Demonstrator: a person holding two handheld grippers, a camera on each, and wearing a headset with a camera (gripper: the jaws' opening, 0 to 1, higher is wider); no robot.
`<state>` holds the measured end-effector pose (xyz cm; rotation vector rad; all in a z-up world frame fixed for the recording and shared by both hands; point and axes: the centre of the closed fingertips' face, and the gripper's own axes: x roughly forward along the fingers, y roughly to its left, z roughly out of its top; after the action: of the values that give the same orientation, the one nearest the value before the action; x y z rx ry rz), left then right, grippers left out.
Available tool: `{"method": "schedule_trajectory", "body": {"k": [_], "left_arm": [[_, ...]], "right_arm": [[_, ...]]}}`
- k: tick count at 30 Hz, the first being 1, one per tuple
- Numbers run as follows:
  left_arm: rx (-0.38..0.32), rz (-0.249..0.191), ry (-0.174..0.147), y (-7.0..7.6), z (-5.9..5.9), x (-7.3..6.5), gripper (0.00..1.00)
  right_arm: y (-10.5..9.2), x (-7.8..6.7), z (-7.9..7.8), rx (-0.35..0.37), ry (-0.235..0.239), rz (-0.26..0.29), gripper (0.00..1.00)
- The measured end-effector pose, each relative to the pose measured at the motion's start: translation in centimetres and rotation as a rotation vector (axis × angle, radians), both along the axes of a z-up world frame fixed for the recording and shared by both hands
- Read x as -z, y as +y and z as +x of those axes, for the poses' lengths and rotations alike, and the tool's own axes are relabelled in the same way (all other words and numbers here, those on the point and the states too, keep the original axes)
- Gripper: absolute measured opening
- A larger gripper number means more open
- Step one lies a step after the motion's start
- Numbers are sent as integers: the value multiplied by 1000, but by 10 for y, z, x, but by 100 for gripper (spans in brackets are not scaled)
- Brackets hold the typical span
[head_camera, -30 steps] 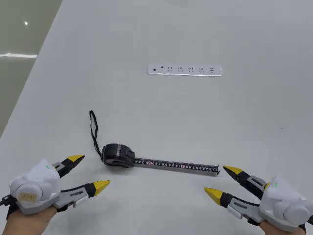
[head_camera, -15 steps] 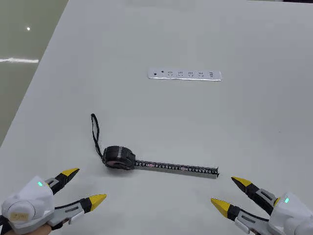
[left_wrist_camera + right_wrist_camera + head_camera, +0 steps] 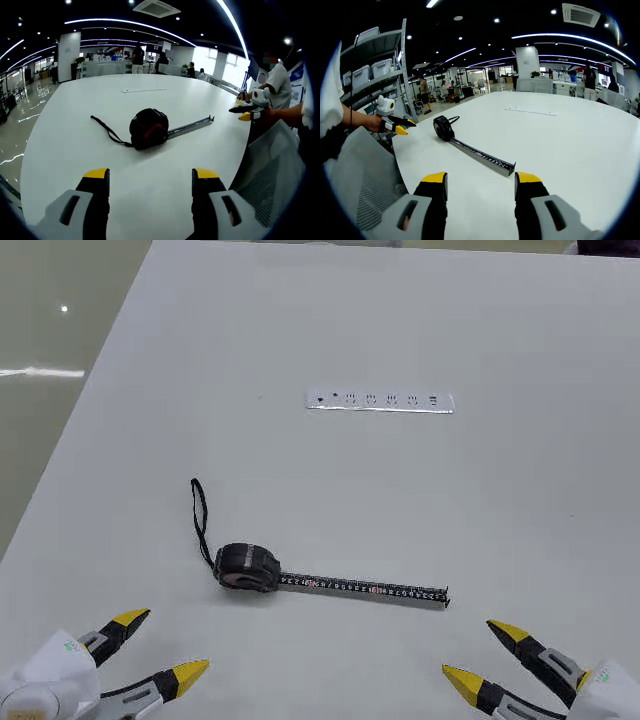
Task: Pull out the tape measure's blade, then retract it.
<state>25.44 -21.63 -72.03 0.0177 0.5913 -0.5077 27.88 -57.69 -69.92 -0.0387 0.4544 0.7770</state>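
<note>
In the head view the left gripper, at seven o'clock, is cut off by the bottom edge just behind its fingers. The right gripper, at five o'clock, is cut off by the corner. The numbers on the tape measure's blade and the power strip markings at twelve o'clock are too small to read.

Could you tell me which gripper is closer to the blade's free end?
The right gripper: the blade's tip lies just ahead of its open jaws; the left gripper faces the case.
</note>
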Motion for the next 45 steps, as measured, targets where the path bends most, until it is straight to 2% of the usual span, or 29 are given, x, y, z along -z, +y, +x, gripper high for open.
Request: {"method": "schedule_trajectory", "body": {"k": [11,19,30,33,45], "left_arm": [[-31,-12,12,7,-17,2,66],[-44,-26,20,5,-21,4,65],[-42,-23,24,1,-19,4,65],[-43,-37,29,-3,-15,2,66],[-30,-16,32,-18,3,-2,66]], "right_arm": [[-11,-1,-13,24,-2,-7,55],[-11,-1,-16,31,-6,-2,55],[-11,0,-16,30,-5,7,55],[-10,-1,-15,28,-5,9,55],[-5,-4,-7,13,-16,8,54]]}}
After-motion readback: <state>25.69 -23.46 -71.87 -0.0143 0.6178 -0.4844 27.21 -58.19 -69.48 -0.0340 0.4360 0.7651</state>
